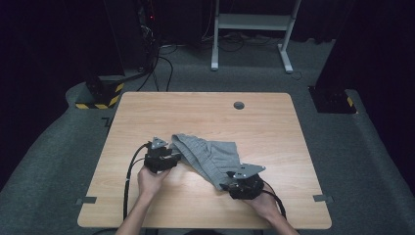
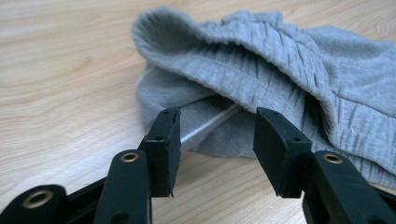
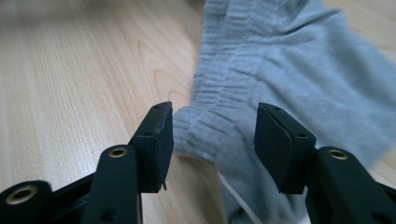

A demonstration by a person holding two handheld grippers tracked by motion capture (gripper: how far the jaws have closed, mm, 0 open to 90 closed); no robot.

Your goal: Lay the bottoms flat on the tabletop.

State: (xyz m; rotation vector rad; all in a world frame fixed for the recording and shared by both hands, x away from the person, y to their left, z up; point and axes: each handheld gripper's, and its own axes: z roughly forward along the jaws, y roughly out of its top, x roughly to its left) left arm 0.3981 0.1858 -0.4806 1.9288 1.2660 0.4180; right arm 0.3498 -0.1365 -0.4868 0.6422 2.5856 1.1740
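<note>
Between both grippers — left gripper [image 1: 177, 157], right gripper [image 1: 226, 185] — grey garment [image 1: 210, 154] lies unclamped.

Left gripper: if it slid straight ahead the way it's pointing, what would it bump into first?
Most likely the grey garment. The left gripper has open jaws aimed at its ribbed waistband, with a white drawstring lying just ahead. How close is hard to judge.
</note>
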